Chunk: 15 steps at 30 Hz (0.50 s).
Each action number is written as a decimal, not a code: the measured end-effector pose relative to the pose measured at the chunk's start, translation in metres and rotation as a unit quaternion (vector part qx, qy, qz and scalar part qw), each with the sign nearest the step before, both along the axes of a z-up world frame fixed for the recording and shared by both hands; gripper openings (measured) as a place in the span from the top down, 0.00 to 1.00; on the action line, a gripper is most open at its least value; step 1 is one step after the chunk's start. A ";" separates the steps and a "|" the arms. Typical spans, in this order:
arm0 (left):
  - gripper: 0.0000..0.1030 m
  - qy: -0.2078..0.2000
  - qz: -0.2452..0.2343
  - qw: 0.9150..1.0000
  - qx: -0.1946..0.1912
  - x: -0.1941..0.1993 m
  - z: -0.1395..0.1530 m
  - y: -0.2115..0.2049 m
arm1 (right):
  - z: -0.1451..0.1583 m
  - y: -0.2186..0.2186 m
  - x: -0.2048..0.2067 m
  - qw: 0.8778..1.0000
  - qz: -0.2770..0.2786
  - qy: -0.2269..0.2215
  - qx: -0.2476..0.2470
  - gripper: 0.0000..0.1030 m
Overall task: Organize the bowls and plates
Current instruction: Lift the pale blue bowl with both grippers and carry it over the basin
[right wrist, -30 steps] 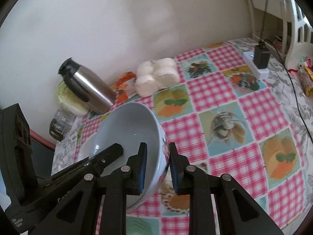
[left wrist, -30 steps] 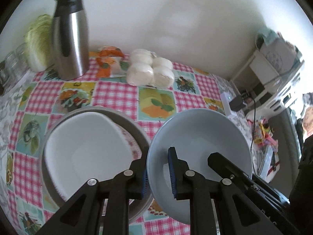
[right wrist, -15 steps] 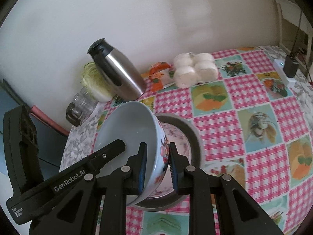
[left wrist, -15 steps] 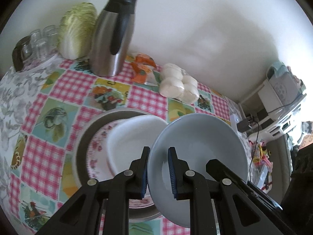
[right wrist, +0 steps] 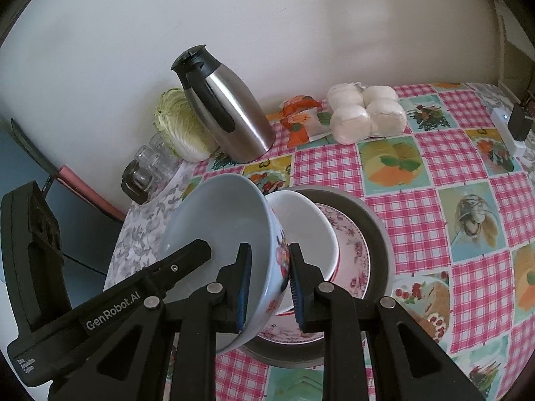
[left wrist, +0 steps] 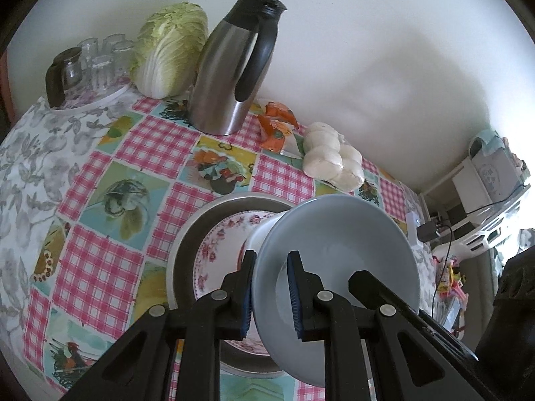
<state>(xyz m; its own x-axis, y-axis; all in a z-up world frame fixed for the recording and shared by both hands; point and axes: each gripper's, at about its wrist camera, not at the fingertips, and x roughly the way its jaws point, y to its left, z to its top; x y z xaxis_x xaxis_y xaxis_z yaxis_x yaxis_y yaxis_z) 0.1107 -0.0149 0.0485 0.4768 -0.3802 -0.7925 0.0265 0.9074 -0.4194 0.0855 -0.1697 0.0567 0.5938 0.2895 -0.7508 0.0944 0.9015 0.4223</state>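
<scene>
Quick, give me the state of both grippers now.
Left gripper: shut on the blue bowl, at its rim.
Right gripper: shut on the same bowl's opposite rim.

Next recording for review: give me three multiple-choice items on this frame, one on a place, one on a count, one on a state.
1. Where is the white bowl?
A. on the flowered plate
B. beside the cabbage
C. on the glasses

2. How many grippers grip the blue bowl?
A. none
B. one
C. two

3. How is the blue bowl?
A. flat on the tablecloth
B. tilted, held in the air
C. upside down on the jug

Key: 1 A, it sits on the plate inside the grey tray. 2 C, the left gripper and right gripper each pinch its rim. 3 B, its opening faces sideways over the stack.
</scene>
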 end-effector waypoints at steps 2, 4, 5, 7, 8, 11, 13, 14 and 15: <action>0.81 0.000 0.000 1.000 -0.003 0.001 -0.001 0.002 | -0.001 0.000 0.001 1.000 -0.001 0.000 -0.001 0.78; 0.81 0.000 -0.001 1.000 -0.006 0.001 -0.002 0.002 | -0.003 -0.001 0.003 1.000 -0.002 0.001 -0.004 0.78; 0.81 0.000 -0.001 1.000 -0.007 0.001 -0.002 0.001 | -0.004 -0.001 0.004 1.000 -0.003 0.001 -0.006 0.78; 0.81 0.000 -0.002 1.000 -0.005 0.002 -0.004 -0.001 | -0.005 -0.001 0.005 1.000 -0.003 0.002 -0.010 0.78; 0.81 0.000 -0.002 1.000 -0.003 0.003 -0.005 -0.002 | -0.005 -0.001 0.005 1.000 -0.003 0.002 -0.012 0.78; 0.81 0.004 -0.003 1.000 0.001 0.005 -0.010 -0.006 | -0.007 -0.002 0.006 1.000 -0.007 0.002 -0.022 0.78; 0.81 0.006 -0.004 1.000 0.001 0.006 -0.012 -0.008 | -0.010 -0.003 0.008 1.000 -0.009 0.004 -0.026 0.78; 0.81 0.007 -0.005 1.000 0.002 0.007 -0.014 -0.009 | -0.011 -0.004 0.009 1.000 -0.010 0.005 -0.026 0.78; 0.81 0.006 -0.005 1.000 0.004 0.007 -0.014 -0.010 | -0.012 -0.005 0.009 1.000 -0.011 0.005 -0.027 0.78</action>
